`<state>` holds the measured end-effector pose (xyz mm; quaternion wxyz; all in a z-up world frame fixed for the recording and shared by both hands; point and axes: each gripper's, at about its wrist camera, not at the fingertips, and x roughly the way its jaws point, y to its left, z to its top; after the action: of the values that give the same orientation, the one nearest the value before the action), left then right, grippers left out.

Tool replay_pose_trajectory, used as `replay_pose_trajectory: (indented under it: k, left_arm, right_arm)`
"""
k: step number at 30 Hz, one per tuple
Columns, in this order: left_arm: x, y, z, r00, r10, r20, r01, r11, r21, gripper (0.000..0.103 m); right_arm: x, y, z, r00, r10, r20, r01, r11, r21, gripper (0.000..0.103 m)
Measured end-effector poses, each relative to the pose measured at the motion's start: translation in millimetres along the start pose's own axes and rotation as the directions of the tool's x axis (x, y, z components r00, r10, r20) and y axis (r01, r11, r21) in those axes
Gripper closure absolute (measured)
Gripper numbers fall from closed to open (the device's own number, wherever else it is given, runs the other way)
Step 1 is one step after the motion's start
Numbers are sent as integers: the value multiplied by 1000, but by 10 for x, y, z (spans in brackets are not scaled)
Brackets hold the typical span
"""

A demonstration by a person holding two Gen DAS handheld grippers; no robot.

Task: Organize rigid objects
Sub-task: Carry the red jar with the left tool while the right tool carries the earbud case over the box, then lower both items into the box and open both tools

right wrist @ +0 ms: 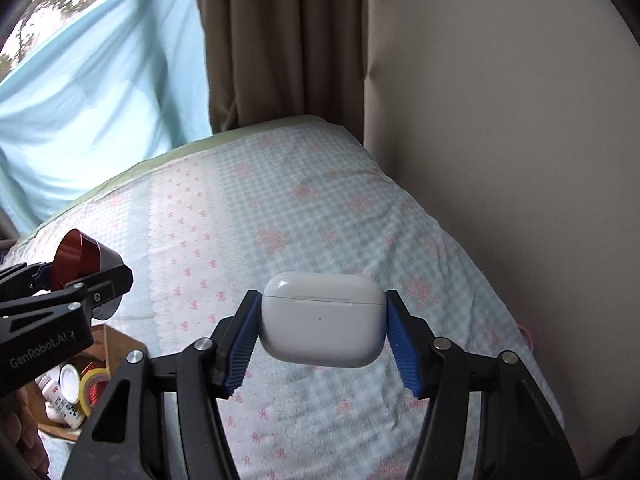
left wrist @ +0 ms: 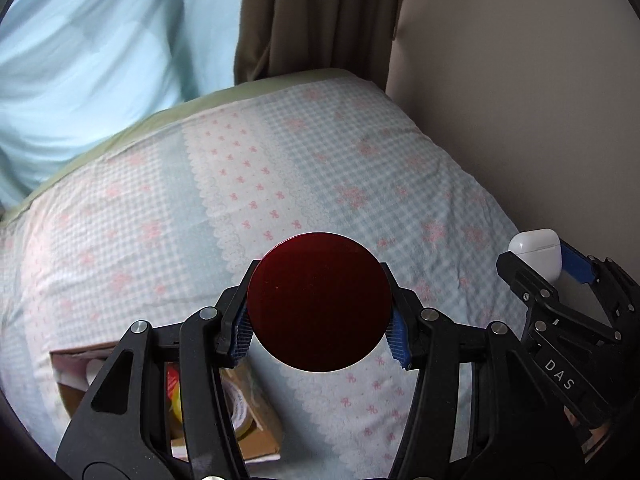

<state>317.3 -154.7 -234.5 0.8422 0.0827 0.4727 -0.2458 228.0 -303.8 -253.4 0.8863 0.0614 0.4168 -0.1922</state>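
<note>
My left gripper is shut on a round dark red tin, held above the bed; the tin also shows in the right wrist view at the far left, where the left gripper grips it. My right gripper is shut on a white earbuds case, held above the bed. In the left wrist view the case and right gripper sit at the right edge. A cardboard box lies low on the left, also in the left wrist view.
The bed has a pale blue and pink checked cover. The box holds a roll of yellow tape and small white bottles. A wall runs along the bed's right side. Brown curtains and light blue cloth hang behind.
</note>
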Motion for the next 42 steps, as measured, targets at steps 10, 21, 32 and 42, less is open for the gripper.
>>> replay_pose_trajectory:
  k: [10,21,32,42]
  left_arm:
    - [-994,1115,-529,994,99,48,-91,985,-146,53]
    - [-1085,2276,-1308,986,164,-27,-166,963,-214,53]
    - [-317,2860,-1726,983,140,-114,-166,952,-256,53]
    - [405,2949,-1569,984,83,-160,-115,973,-200,53]
  right_arm:
    - [-789,962,-63,984,178,-9,-178,977,-117,47]
    - [-750,2006,-357,952,282,-122,-297,945,-138,47]
    - [11,2755,-674,927,290,-238,-337,921,-193,47]
    - [759,3077,-868,905,283,-316,-351,918,-182,47]
